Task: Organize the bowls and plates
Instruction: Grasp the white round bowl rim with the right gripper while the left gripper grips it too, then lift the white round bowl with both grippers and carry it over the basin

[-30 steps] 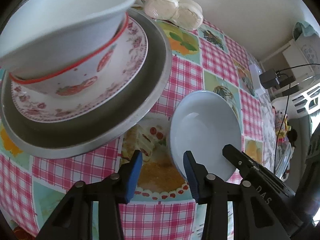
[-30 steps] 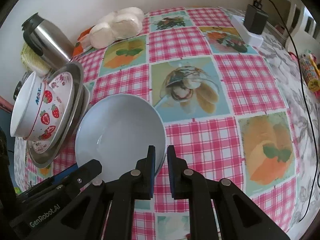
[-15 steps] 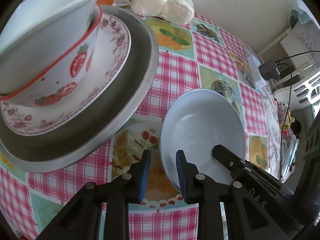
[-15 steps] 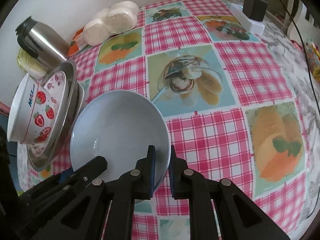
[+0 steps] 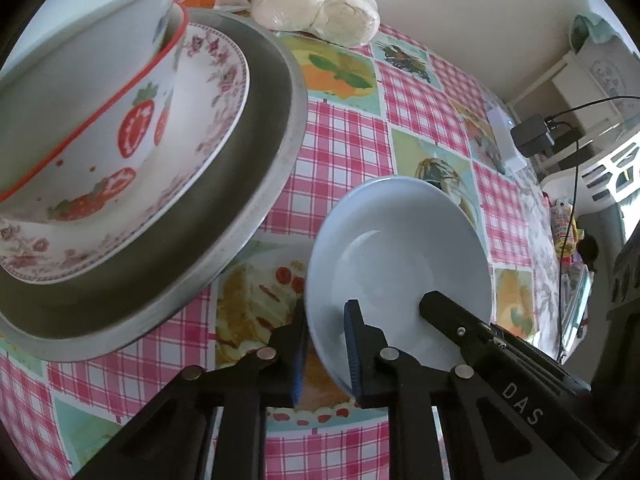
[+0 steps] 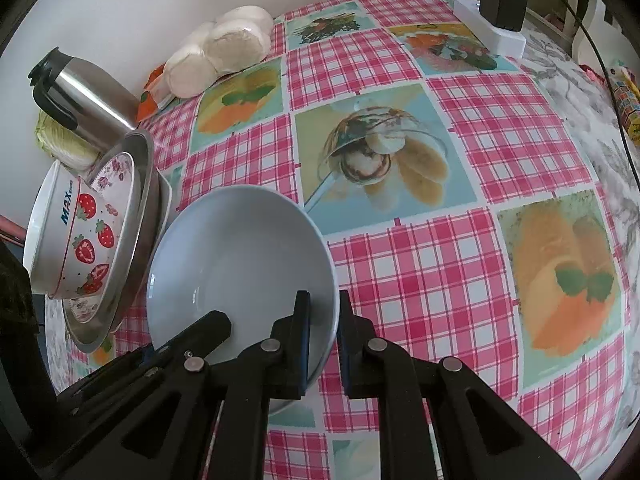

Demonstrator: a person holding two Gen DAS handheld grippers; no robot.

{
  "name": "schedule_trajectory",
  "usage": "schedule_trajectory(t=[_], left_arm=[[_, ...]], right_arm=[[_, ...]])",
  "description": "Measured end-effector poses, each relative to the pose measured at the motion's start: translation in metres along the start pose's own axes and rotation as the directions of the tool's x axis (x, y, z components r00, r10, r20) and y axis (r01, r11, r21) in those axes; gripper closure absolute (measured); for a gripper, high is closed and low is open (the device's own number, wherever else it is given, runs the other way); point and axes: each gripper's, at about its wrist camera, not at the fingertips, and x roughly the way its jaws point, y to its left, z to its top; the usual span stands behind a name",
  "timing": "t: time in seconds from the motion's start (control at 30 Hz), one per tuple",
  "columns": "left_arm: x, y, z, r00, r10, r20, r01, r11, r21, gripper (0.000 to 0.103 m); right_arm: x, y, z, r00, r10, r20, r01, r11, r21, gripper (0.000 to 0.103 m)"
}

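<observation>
- My left gripper [image 5: 325, 354] straddles the near-left rim of the pale bowl [image 5: 400, 256], one finger outside and one inside; the pads look closed on the wall, so I judge it a grasp.
- My right gripper [image 6: 323, 340] pinches the same bowl's near-right rim the same way, inner finger in the hollow, outer finger against the outside. I take opposite sides so the wide, smooth bowl stays level and cannot pivot out of one thin pinch.
- The bowl sits low over the checked tablecloth [image 6: 420, 264]; whether its base touches the cloth, I cannot tell.
- Just left of it stands the stack: a metal tray [image 5: 256, 184] at the bottom, a floral plate [image 5: 208, 92] on it, a strawberry bowl [image 6: 88, 252] in the plate and a white bowl [image 5: 88, 48] nested inside. Widest lies lowest, so the pile keeps steady.
- I judge the pale bowl belongs on that stack next.
- Farther left, a steel flask [image 6: 80, 100] stands near the wall; wrapped buns [image 6: 224, 52] lie at the far edge.
</observation>
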Motion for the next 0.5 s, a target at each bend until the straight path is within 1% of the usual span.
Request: schedule_trajectory(t=[0.2, 0.33, 0.43, 0.5], left_arm=[[0.000, 0.003, 0.000, 1.000, -0.003, -0.009, 0.003, 1.000, -0.006, 0.085], [-0.005, 0.003, 0.001, 1.000, -0.024, -0.001, 0.024, 1.000, -0.012, 0.085], [-0.013, 0.001, 0.002, 0.999, -0.035, 0.016, 0.035, 0.999, -0.003, 0.085], [-0.019, -0.001, 0.003, 0.998, -0.049, 0.028, 0.049, 0.999, 0.003, 0.085]], right_arm=[[-0.003, 0.000, 0.000, 1.000, 0.015, 0.000, -0.015, 1.000, 0.006, 0.090], [-0.011, 0.005, 0.001, 1.000, -0.005, 0.023, 0.005, 1.000, -0.014, 0.090], [-0.019, 0.006, 0.002, 0.999, -0.002, 0.039, 0.003, 1.000, -0.019, 0.090], [-0.027, 0.009, 0.002, 0.998, -0.016, 0.060, 0.018, 0.999, -0.030, 0.090]])
